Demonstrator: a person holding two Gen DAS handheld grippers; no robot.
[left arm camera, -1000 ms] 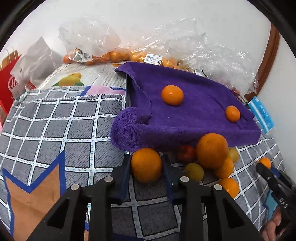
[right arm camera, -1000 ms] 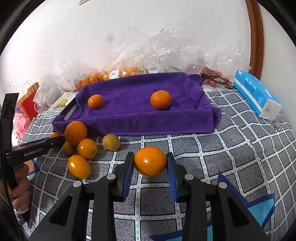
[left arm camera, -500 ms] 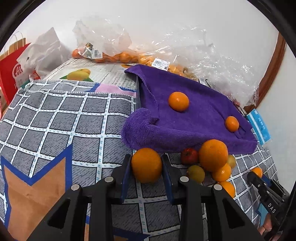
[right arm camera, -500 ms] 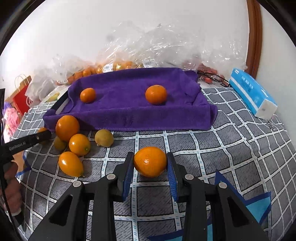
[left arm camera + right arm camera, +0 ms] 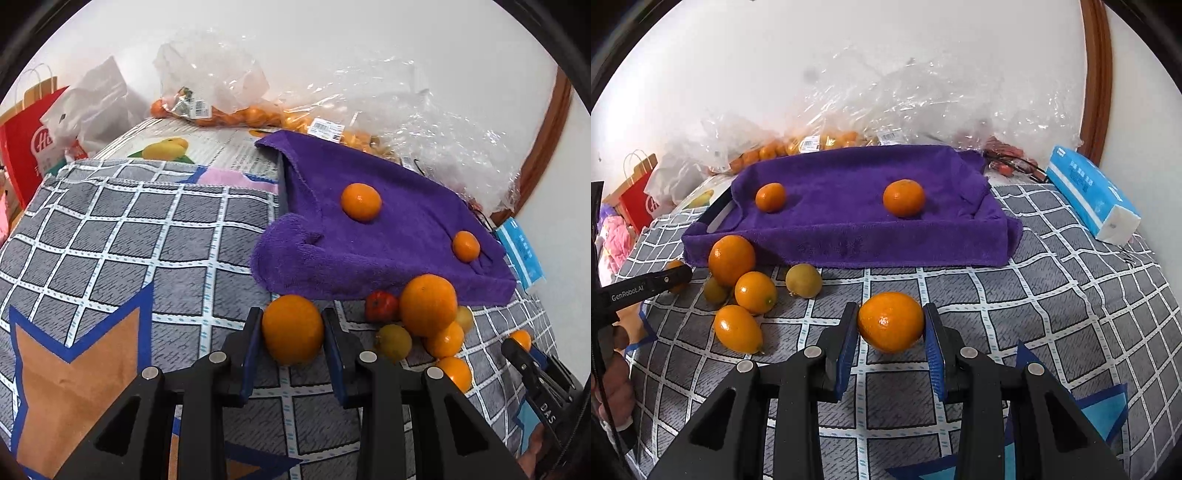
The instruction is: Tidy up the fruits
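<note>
The left claw (image 5: 292, 332) is clenched on a round orange fruit (image 5: 292, 328), held just in front of the rumpled near corner of the purple towel-lined tray (image 5: 406, 236), over the grey checked cloth (image 5: 110, 240). Two small oranges (image 5: 360, 202) sit well apart on the towel. Beside the tray's front edge lies a loose cluster of fruit (image 5: 738, 280) (oranges, yellow-green ones, one red). Further right, the right claw (image 5: 891, 325) grips another orange fruit (image 5: 891, 321) above the cloth, near the tray front. A blue tissue pack (image 5: 1089, 192) lies at the far right.
</note>
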